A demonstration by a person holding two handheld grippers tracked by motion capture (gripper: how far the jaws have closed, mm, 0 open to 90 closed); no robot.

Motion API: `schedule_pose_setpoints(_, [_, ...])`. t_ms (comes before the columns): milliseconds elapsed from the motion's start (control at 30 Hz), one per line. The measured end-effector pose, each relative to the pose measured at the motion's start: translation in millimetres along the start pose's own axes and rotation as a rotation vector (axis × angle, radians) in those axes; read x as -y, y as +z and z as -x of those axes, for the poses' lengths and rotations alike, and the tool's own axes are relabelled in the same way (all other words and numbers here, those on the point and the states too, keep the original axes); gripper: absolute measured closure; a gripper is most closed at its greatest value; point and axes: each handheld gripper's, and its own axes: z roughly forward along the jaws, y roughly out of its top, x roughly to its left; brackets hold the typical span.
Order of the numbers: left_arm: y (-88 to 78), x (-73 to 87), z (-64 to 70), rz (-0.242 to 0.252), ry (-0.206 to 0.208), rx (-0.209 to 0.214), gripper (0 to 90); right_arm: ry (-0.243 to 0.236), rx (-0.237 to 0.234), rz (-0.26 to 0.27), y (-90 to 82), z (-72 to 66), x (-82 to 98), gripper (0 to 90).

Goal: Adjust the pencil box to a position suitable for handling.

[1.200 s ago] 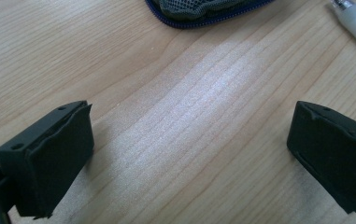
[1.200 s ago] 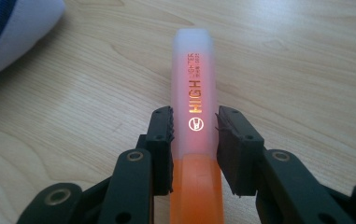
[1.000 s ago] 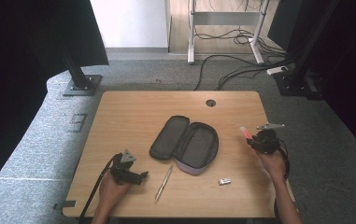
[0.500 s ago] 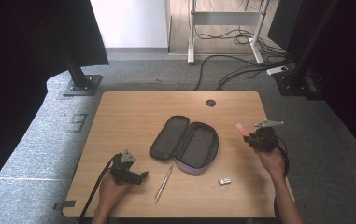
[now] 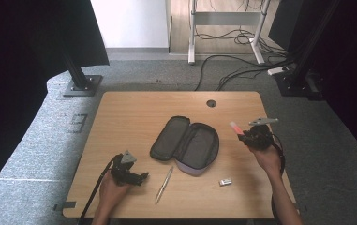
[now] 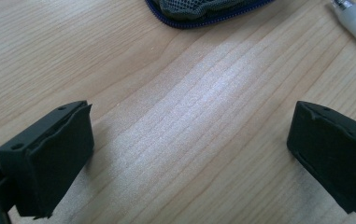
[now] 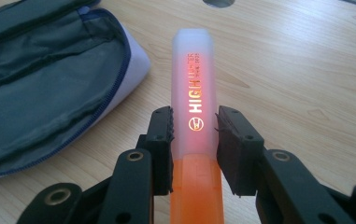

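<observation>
While the rectangular light wooden table (image 5: 134, 117) carries everything, its largest load is the dark grey fabric pencil case (image 5: 185, 144), zipped open and lying flat near the middle, its two halves spread side by side and its pale lilac outside showing along the edge nearer the person. Next in size come the two black hand-held grippers. At the table's right edge the right gripper (image 5: 242, 136) is raised off the wood in the person's right hand (image 5: 267, 158), and its jaws are clenched on an orange highlighter with a frosted translucent cap (image 7: 195, 116); in the right gripper view the pads press the marker from both sides just where cap meets orange barrel, with the capped end pointing away over the tabletop beside the case's lilac edge. Near the front left corner the left gripper (image 5: 141, 177) rests low over the wood in the left hand (image 5: 110, 190); the left gripper view shows its jaws spread wide apart with only bare wood grain between them. Just to its right, a slim silver pen (image 5: 164, 183) lies on the table, running from the case toward the front edge. Smallest is a little silver-grey clip-like piece (image 5: 226, 181) lying alone near the front edge, right of the pen.
</observation>
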Motion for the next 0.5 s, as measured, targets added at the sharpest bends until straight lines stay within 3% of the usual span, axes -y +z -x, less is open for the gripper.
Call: schedule_pose_setpoints(500, [-0.1,0.0,-0.1,-0.002,0.002,0.0,0.5,-0.036,-0.046,0.007,8.7,-19.3,-14.2,65.8])
